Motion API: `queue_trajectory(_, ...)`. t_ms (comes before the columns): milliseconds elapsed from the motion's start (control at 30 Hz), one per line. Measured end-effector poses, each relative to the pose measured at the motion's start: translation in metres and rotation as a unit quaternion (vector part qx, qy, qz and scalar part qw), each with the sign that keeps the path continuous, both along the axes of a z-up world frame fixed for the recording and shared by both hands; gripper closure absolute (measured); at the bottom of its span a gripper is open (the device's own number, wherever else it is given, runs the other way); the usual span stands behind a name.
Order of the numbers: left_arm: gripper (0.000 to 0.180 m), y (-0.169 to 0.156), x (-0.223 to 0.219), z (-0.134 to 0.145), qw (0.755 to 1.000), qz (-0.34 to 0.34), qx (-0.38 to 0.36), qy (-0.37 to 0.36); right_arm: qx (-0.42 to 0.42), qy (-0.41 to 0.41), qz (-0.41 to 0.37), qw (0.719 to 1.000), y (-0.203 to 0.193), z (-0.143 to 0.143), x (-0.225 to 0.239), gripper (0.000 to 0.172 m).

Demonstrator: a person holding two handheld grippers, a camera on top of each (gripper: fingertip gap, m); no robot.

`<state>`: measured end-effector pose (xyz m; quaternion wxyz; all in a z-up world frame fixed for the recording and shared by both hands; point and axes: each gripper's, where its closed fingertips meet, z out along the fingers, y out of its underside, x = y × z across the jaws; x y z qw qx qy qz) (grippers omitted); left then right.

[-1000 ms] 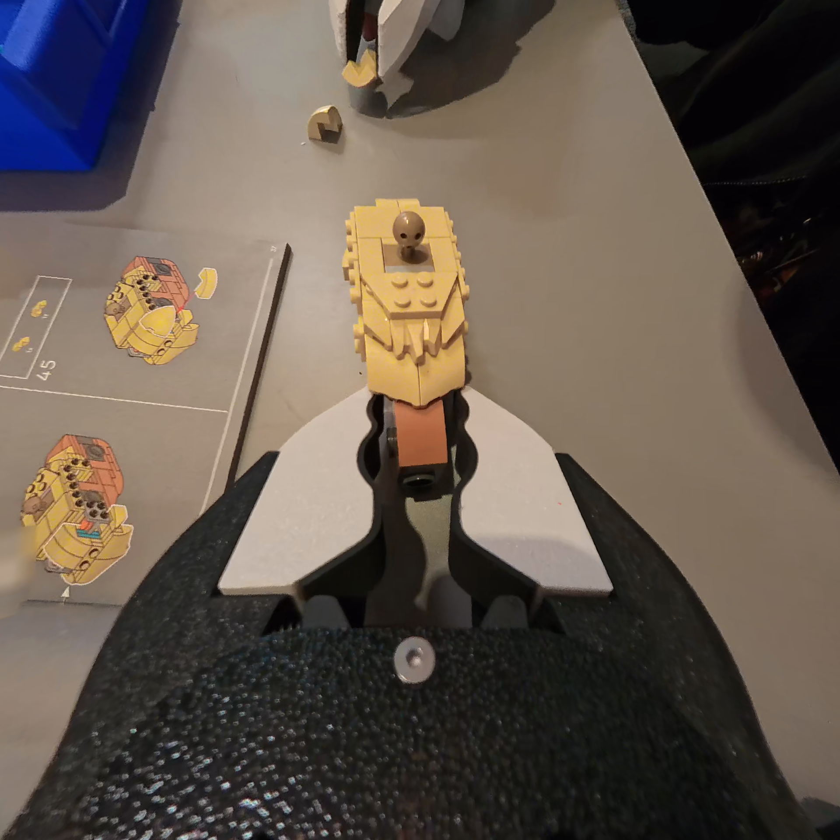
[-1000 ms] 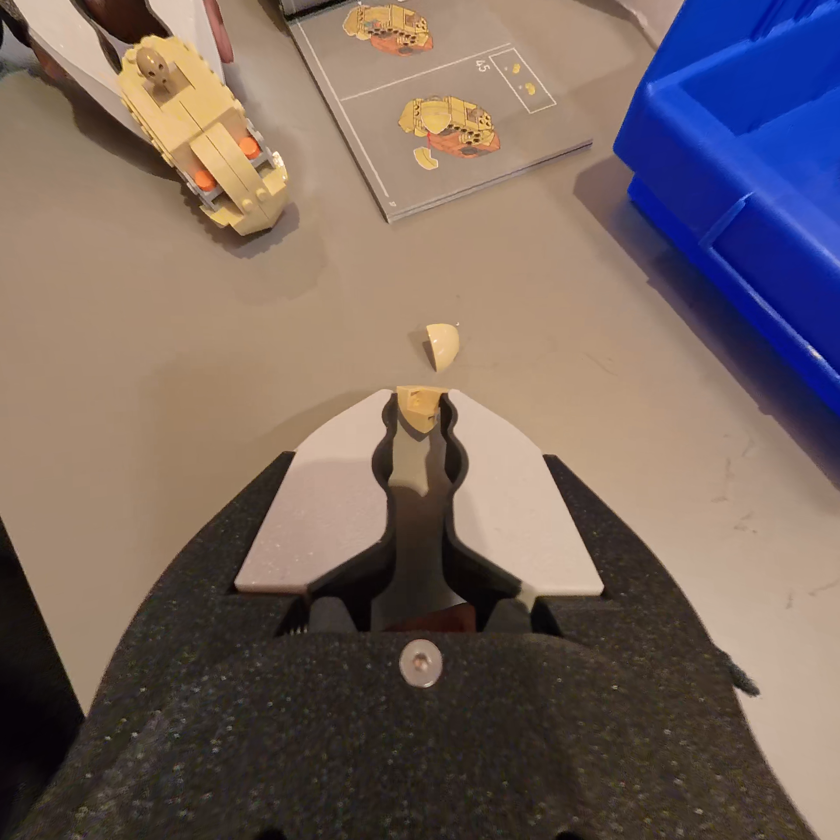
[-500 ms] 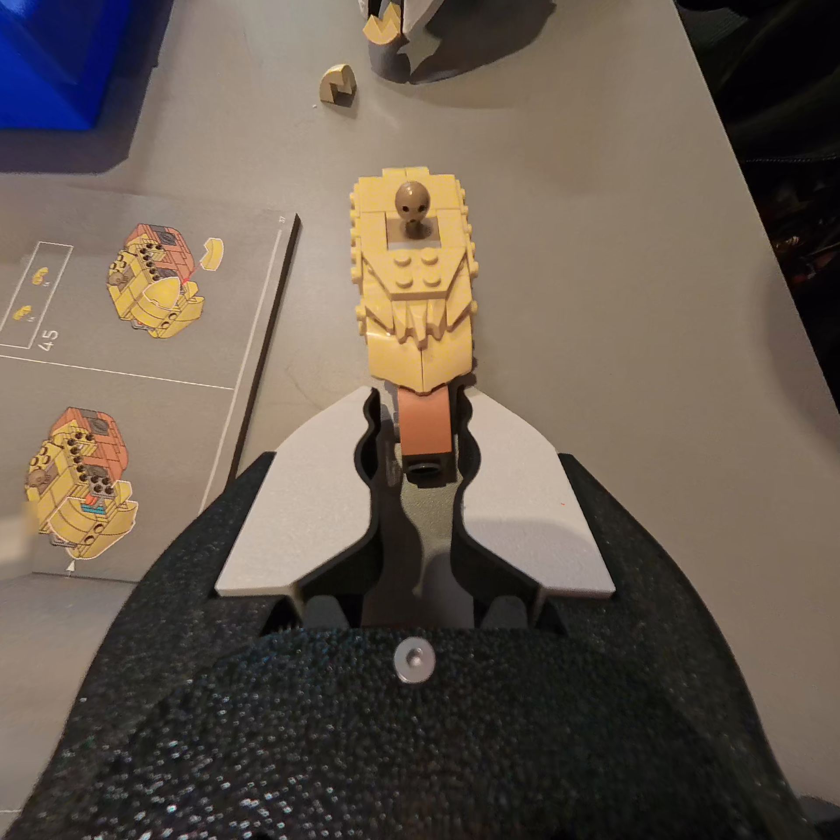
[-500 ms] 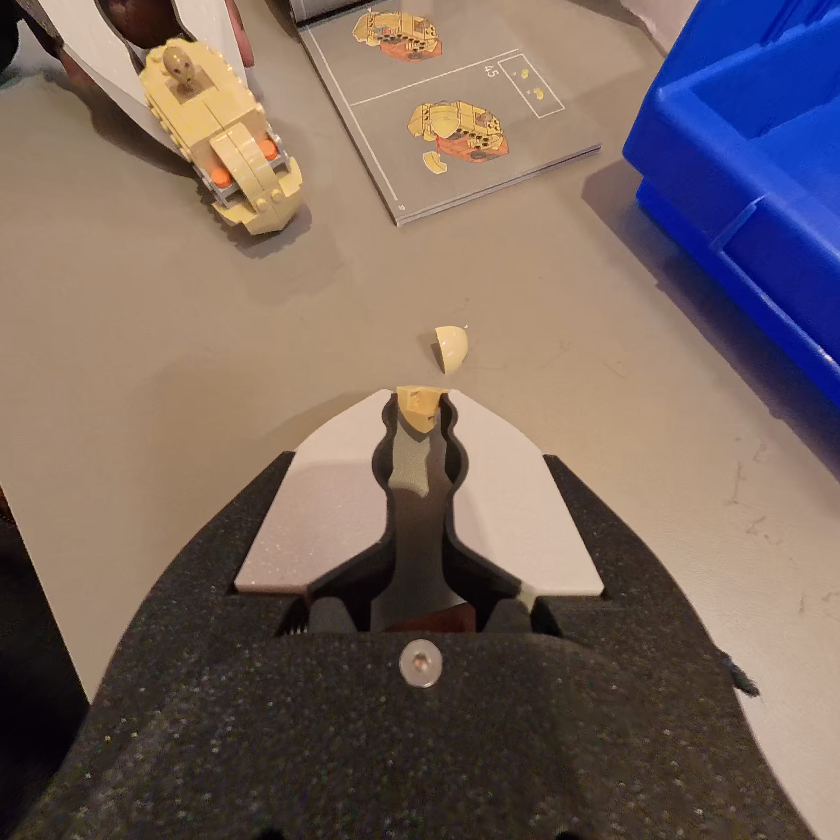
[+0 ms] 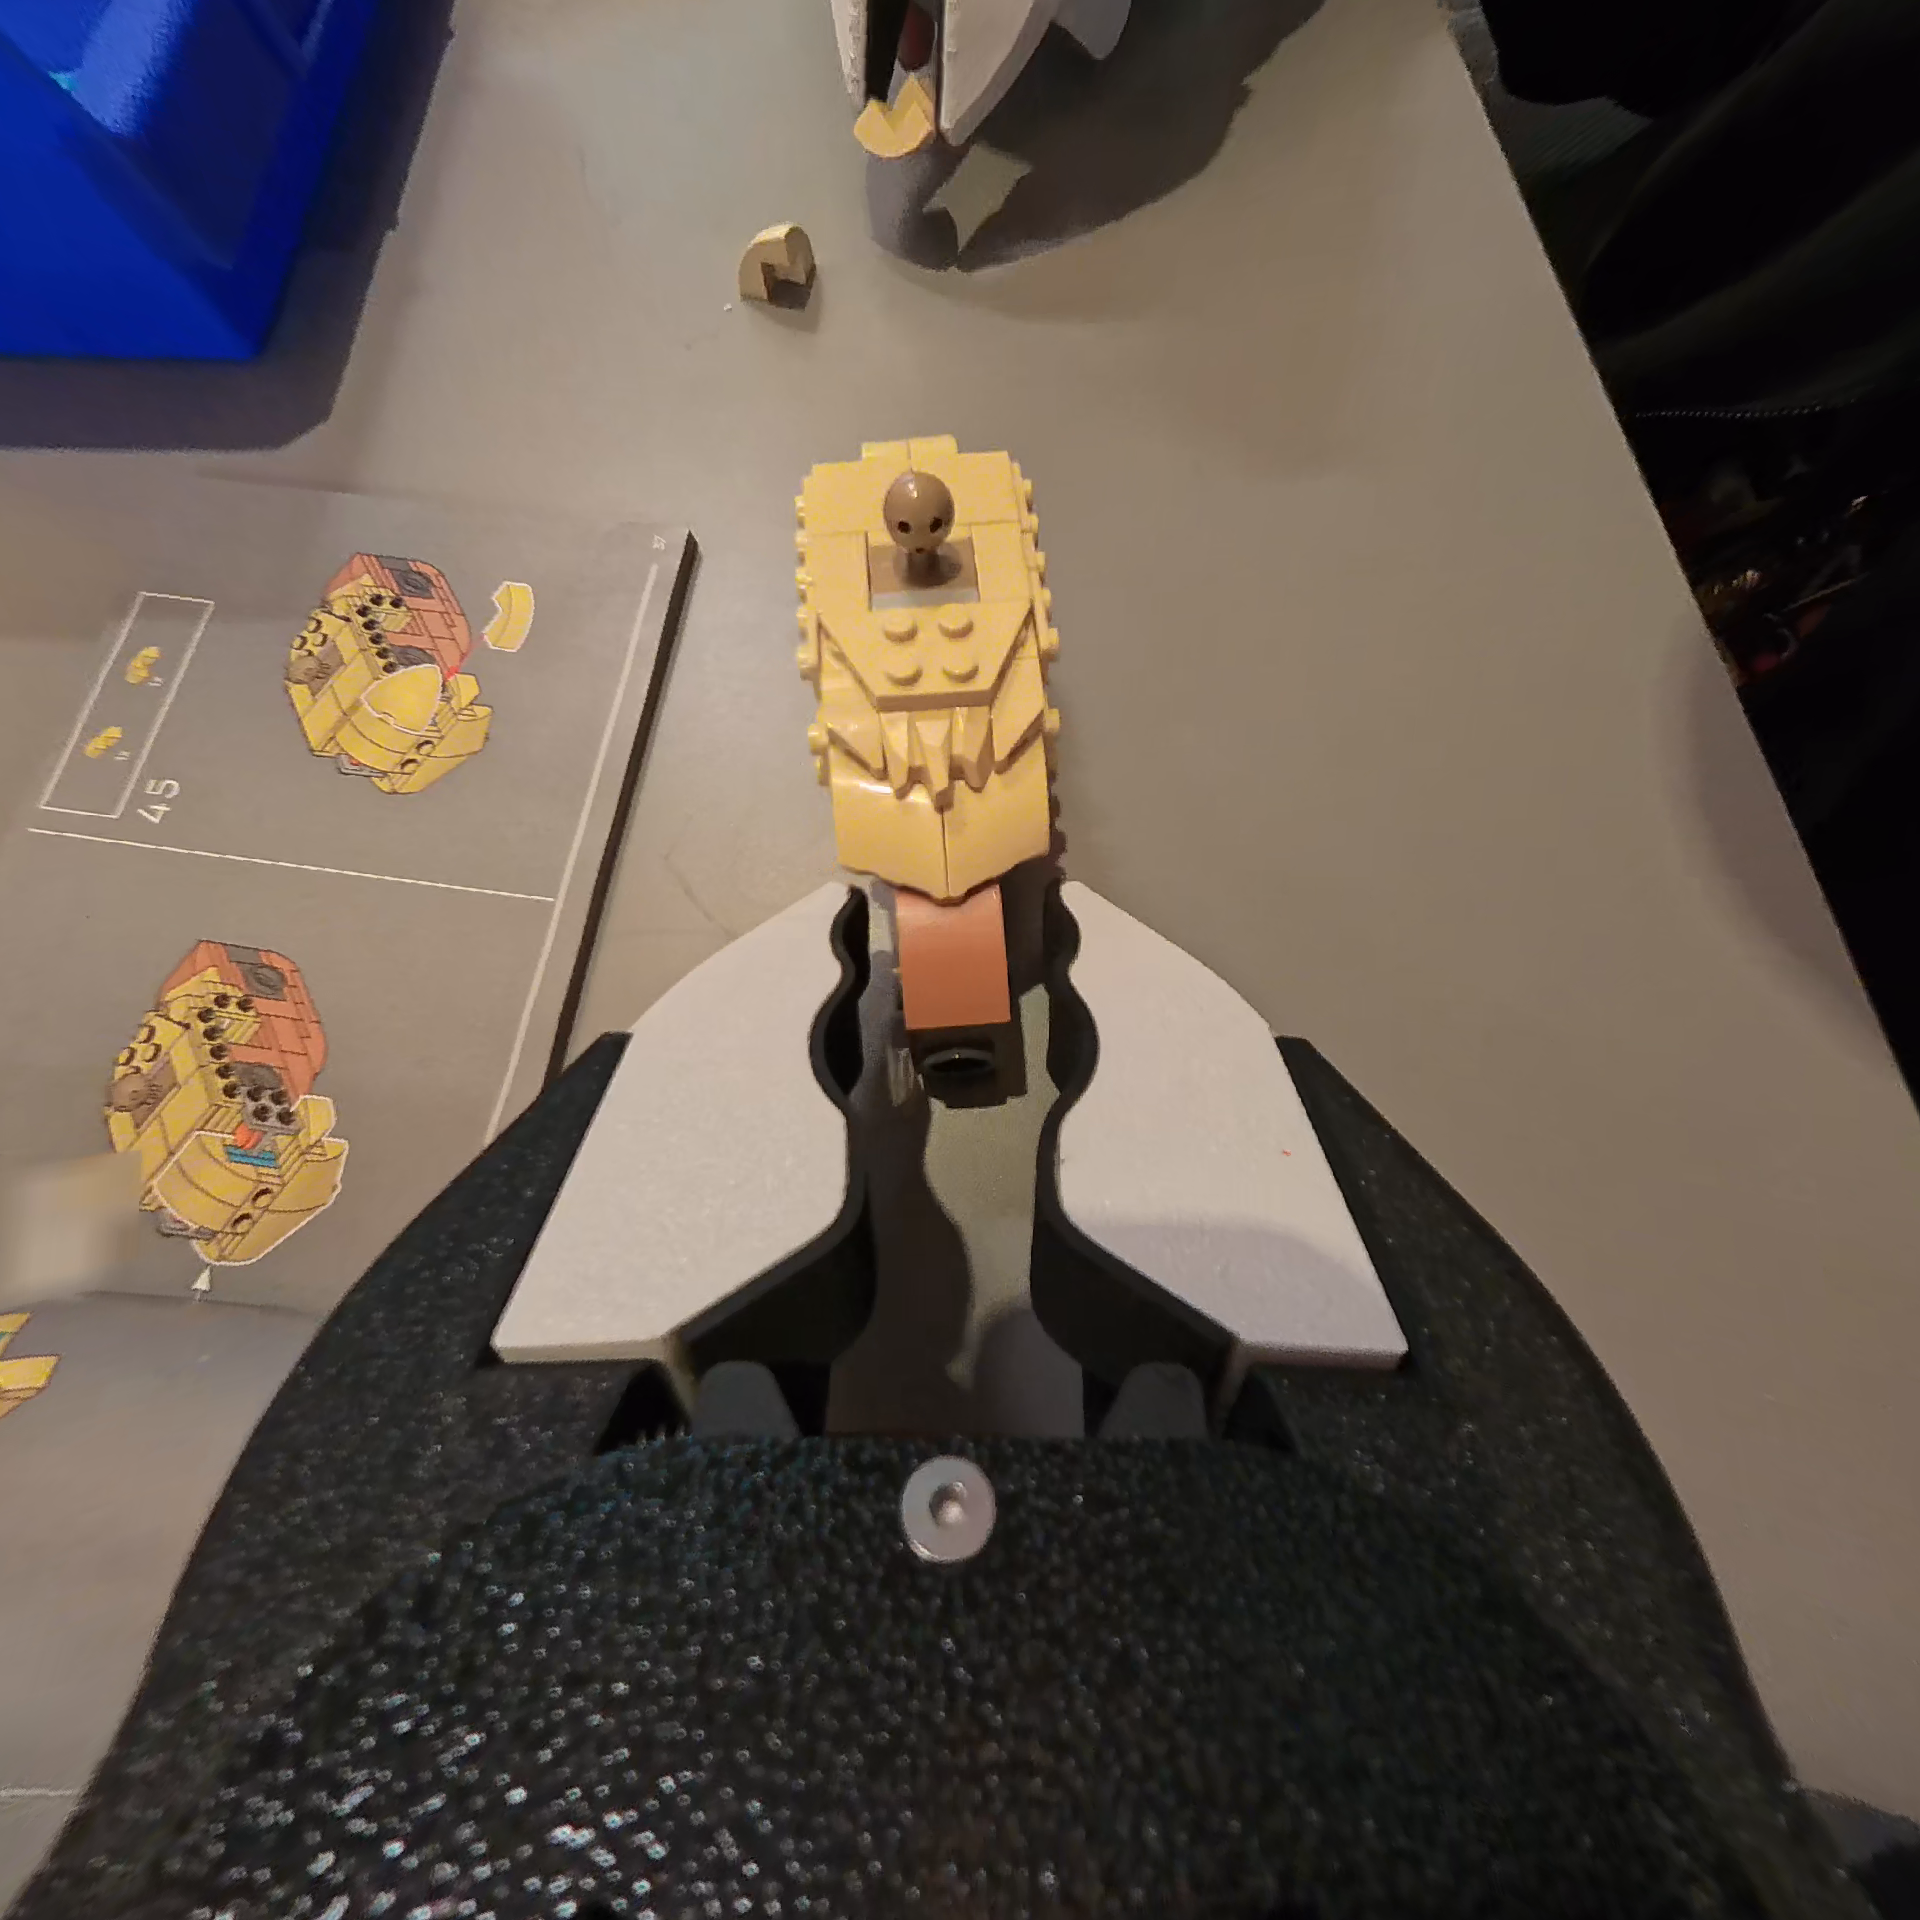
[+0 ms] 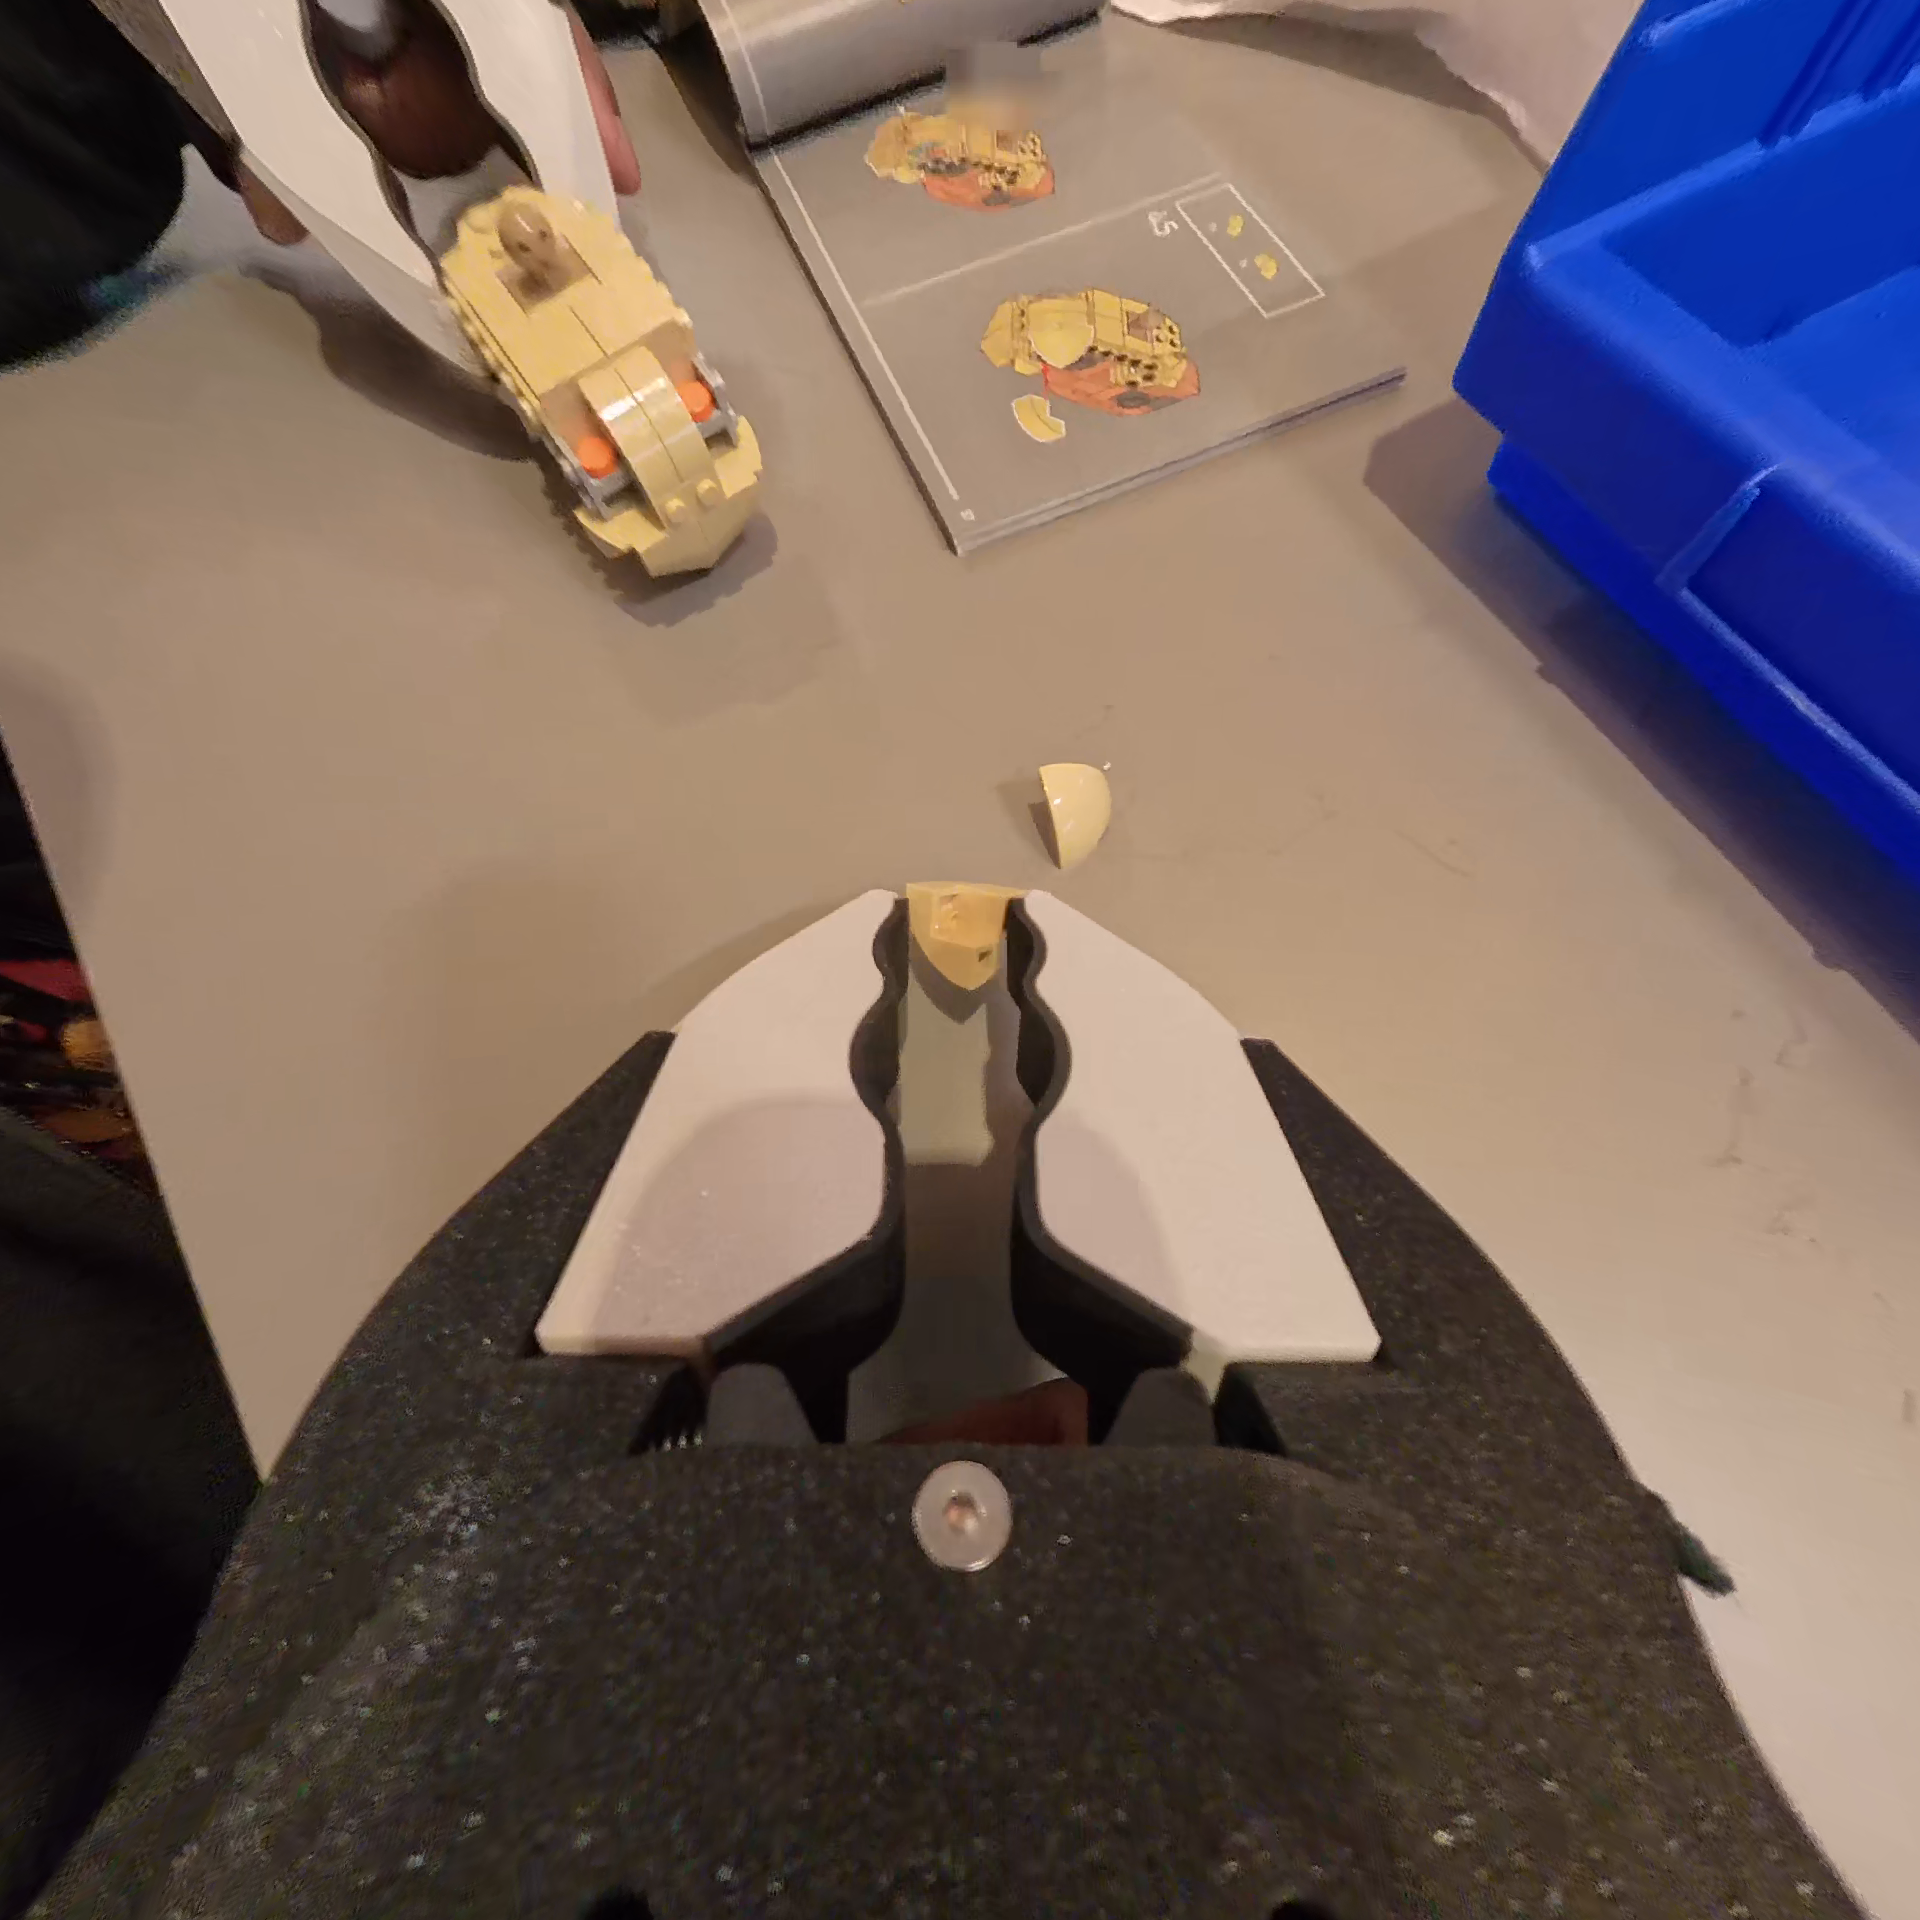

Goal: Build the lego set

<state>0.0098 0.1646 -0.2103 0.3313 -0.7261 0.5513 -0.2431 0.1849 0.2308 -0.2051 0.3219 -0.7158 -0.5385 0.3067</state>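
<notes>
Model nearer my right view than a second ago. Left tongs (image 5: 951, 997) clamp tan brick model (image 5: 930, 665) by its brown tail; right tongs (image 6: 954, 935) pinch a tan curved piece (image 6: 956, 930) short of the model. I'd square it up and keep the left clamp firm.

A hobby or assembly workbench is suggested, though the room beyond it cannot be identified, its surroundings being dark. A plain grey table top (image 6: 312, 727) with light scuffs is seen, on which an open instruction booklet (image 5: 312, 883) with pictured building steps is laid flat. A blue plastic parts bin (image 6: 1714, 416) is set at the table's edge beside the booklet. A partly built tan brick model (image 5: 930, 665) and a loose tan curved brick (image 6: 1075, 814) are found on the surface, as is usual where small kits are put together.
</notes>
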Motion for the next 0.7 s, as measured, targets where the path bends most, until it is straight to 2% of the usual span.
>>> queue_trajectory(133,0.146,-0.002,-0.003,0.017,0.999,-0.003,0.015,-0.035,-0.033,0.05,0.017,0.998,-0.01,0.016,-0.003,0.154)
queue_trajectory(267,0.145,0.0,-0.005,0.046,0.994,0.002,0.04,-0.099,-0.091,0.132,0.048,0.986,-0.024,0.045,-0.016,0.154)
queue_trajectory(533,0.145,0.001,0.018,0.087,0.974,-0.004,0.098,-0.205,-0.223,0.265,0.091,0.934,-0.049,0.085,-0.066,0.154)
queue_trajectory(700,0.145,0.002,0.034,0.098,0.964,0.001,0.14,-0.225,-0.273,0.319,0.109,0.901,-0.062,0.098,-0.089,0.154)
